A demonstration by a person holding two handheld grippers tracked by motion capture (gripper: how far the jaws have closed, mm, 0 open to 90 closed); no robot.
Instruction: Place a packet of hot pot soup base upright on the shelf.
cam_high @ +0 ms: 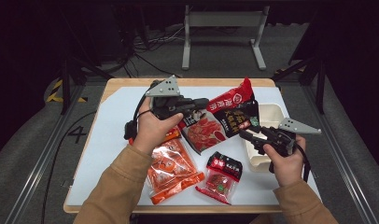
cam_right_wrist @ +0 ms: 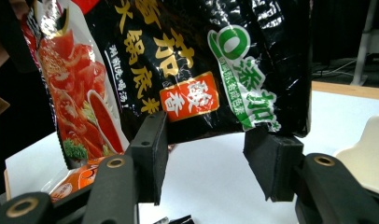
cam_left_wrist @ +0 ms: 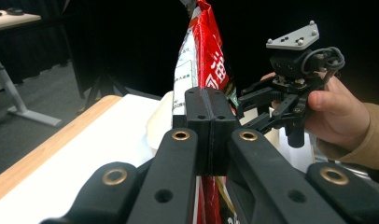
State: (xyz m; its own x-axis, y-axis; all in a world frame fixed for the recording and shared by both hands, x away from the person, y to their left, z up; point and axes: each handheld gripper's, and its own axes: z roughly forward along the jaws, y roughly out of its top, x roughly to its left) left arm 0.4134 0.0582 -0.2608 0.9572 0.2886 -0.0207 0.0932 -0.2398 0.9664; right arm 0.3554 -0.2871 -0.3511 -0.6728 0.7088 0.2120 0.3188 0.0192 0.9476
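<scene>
Aloft: glossy red-black soup-base pouch [cam_high: 223, 119], tomato picture; left claw [cam_left_wrist: 210, 135] clamped on edge, right claw [cam_right_wrist: 211, 158] agape.

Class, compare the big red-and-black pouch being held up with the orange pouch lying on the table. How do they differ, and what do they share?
The red-and-black pouch is lifted off the table, clamped in the shut left gripper; the orange pouch lies flat on the white table, untouched. The red-and-black pouch is mostly black with a red top; the orange pouch is orange all over. The red-and-black pouch looks larger. Both are sealed, printed food packets.
</scene>
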